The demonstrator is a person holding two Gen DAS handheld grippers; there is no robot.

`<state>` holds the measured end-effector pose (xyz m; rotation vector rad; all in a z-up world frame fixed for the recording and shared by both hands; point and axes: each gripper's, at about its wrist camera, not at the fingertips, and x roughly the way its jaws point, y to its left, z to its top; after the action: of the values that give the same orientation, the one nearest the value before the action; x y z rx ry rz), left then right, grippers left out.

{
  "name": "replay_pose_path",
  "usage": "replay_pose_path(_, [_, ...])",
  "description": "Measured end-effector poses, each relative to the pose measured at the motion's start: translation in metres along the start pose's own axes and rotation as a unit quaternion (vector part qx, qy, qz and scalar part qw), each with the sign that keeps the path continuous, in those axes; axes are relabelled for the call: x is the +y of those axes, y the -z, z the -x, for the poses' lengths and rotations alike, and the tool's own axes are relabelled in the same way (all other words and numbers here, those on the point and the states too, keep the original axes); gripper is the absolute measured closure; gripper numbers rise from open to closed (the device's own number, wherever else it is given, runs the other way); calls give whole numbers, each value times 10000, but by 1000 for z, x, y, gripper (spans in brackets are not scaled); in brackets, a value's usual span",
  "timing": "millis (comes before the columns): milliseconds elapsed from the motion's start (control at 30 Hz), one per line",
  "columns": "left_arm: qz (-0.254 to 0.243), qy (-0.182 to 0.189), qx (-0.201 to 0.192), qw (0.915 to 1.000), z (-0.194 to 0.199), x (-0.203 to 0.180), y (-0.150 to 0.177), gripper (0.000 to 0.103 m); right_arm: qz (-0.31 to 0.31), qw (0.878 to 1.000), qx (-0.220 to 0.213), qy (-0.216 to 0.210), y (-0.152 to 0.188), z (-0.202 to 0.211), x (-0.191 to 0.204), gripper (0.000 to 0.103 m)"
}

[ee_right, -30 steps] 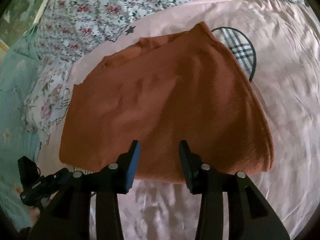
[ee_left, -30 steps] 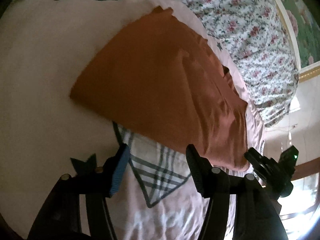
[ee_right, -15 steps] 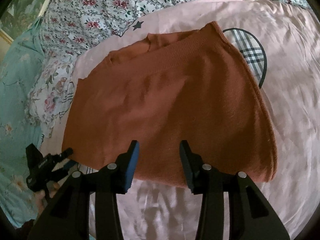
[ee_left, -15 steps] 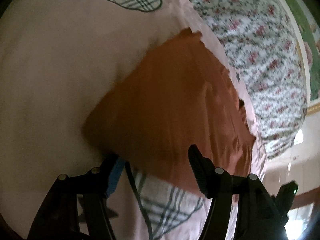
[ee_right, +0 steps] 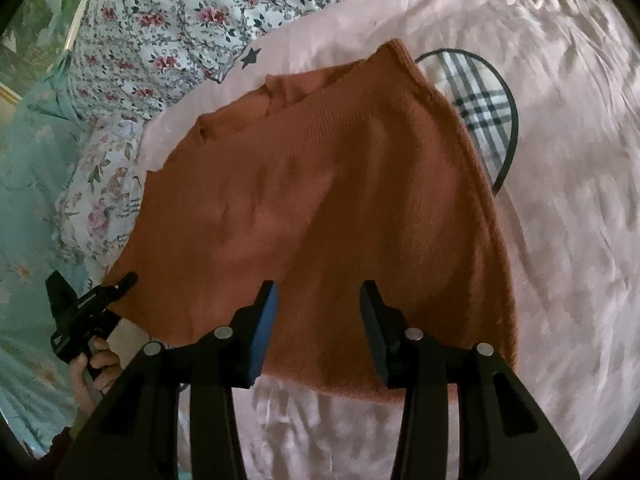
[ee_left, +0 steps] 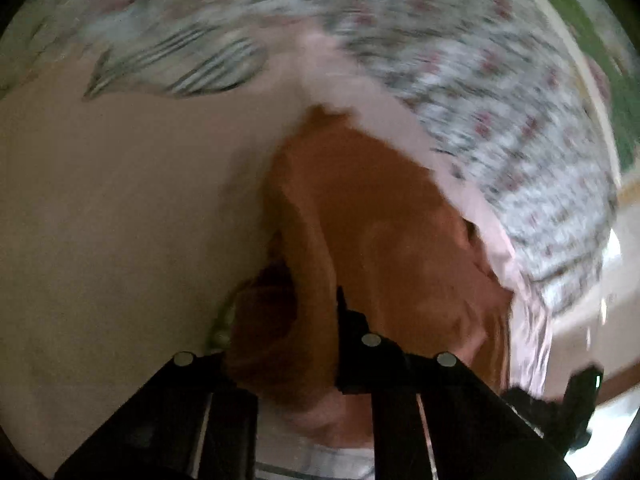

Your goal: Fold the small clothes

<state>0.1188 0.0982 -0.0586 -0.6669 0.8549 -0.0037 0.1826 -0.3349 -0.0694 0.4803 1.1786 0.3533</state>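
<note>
sheet: i see a pink satiny bed sheet (ee_right: 560, 200), creased, covering the bed under everything.
plaid patch: a dark-outlined tartan shape (ee_right: 484, 100) printed on the sheet, part hidden at its left side.
star: a small dark star (ee_right: 250, 57) printed near the sheet's far edge.
floral quilt: white with red roses (ee_right: 180, 12), along the sheet's far edge; blurred in my left view (ee_left: 520, 120).
teal fabric: pale teal cloth (ee_right: 24, 200) at far left.

Pink bed sheet (ee_right: 560, 200) right of rust sweater (ee_right: 320, 200): bare, wide passage. Sheet strip below sweater's near hem: open. Floral quilt (ee_right: 168, 16) heaped along far and left edges of sweater: blocks approach there. Left gripper (ee_right: 120, 284) plus person's hand (ee_right: 96, 364) occupy sweater's left corner. Right gripper (ee_right: 318, 300) fingers hang over near hem, nothing between.
</note>
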Motion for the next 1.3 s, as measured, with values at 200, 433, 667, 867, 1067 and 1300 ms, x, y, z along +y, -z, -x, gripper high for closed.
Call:
replay_pose_path(200, [-1549, 440, 240, 9867, -8, -110, 20, 93, -178, 9989, 26, -423, -26, 1, -6, 59])
replay_pose_path(433, [-2627, 446, 888, 9597, -57, -177, 82, 95, -505, 9888, 468, -1328, -62, -35, 4, 46])
replay_pose_path(667, [-2868, 176, 890, 9537, -62, -184, 91, 95, -236, 9816, 1001, -1610, -93, -108, 46, 43])
replay_pose_path(867, [-3143, 24, 848, 9455, -60, -193, 98, 96, 647, 9818, 1214, -1305, -110, -142, 93, 78])
replay_pose_path(1067, [-3219, 873, 746, 9398, -29, -227, 93, 96, 884, 9829, 419, -1558, -122, -61, 71, 89])
replay_pose_path(1300, [-3469, 1571, 1374, 9144, -71, -279, 141, 95, 417, 9955, 102, -849, -115, -23, -26, 89])
